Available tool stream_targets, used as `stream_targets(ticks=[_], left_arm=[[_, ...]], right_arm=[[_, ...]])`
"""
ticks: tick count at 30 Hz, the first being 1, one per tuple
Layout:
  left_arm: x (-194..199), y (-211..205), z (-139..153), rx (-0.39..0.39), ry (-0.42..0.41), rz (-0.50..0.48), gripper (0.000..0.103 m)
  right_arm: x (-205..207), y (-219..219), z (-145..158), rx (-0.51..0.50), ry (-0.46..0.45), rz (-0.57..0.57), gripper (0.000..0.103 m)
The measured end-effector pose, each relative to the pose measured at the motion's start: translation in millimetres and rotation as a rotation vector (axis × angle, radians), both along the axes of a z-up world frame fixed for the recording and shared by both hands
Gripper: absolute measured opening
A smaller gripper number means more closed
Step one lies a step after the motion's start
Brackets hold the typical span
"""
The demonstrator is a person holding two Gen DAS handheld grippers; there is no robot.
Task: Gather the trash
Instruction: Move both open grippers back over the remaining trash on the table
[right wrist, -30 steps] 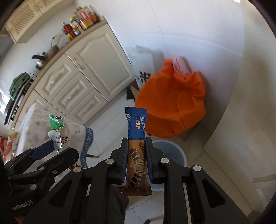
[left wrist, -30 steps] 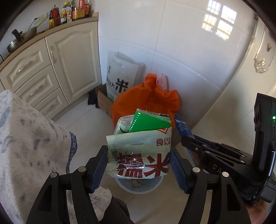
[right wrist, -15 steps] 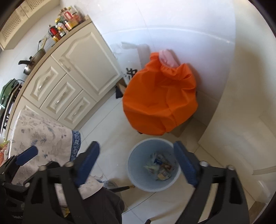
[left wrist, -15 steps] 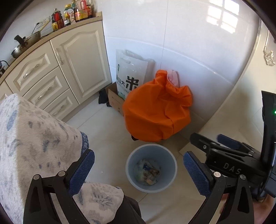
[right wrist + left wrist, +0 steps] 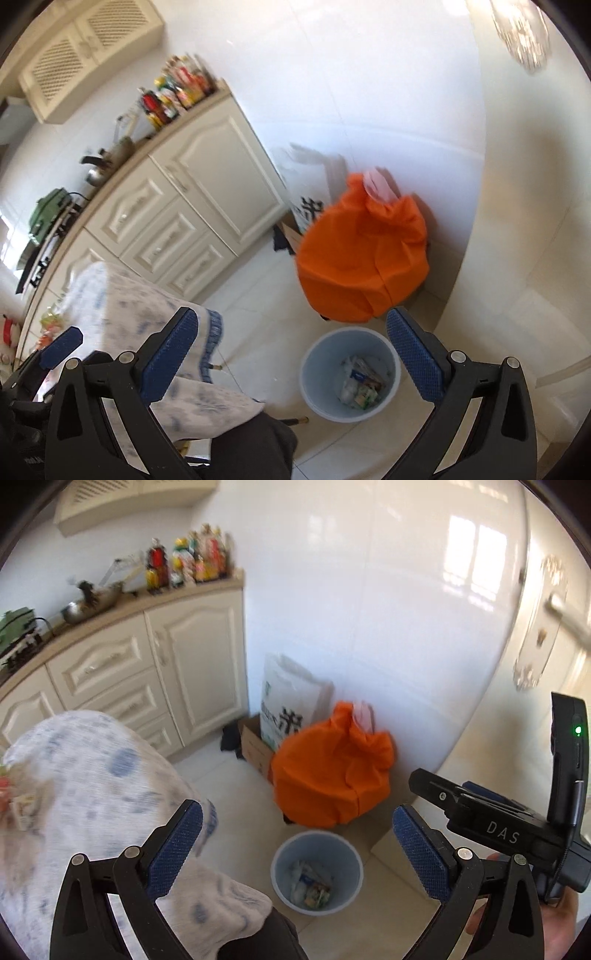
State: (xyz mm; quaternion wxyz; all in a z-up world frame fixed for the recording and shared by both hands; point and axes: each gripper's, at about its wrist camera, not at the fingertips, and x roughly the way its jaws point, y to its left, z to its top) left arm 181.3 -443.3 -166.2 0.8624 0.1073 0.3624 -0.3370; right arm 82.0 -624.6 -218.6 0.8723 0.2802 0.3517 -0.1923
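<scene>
Both hand-held grippers stood released and empty: the left hand-held gripper [image 5: 297, 843] and the right hand-held gripper [image 5: 291, 349] had just been opening, with nothing between their jaws. The trash [image 5: 309, 886] lay in the pale blue bin [image 5: 280, 880] on the floor, at the lower centre of both views, below the orange bag [image 5: 332, 775]. The drop looked finished. Next, I judged, came a turn toward the cloth-covered table [image 5: 81, 775] at left, where more wrappers [image 5: 50, 321] seemed to wait.

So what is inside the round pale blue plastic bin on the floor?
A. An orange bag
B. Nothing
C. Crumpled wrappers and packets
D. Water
C: crumpled wrappers lie at the bottom of the round pale blue plastic bin; the big orange bag sits behind it.
</scene>
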Motion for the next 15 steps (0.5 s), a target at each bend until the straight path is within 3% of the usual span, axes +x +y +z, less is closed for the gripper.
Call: stream_targets(ticks=[8, 15], left_arm=[[-40.5, 124.1, 54.1, -0.11, -0.098, 0.113, 0.102], [-69.6, 213.5, 77.4, -0.145, -0.185, 0.212, 0.102]], right_arm=[[11.9, 59.0, 56.0, -0.062, -0.078, 0.094, 0.103], [33.5, 131.1, 95.5, -0.122, -0.128, 0.229, 0.103]])
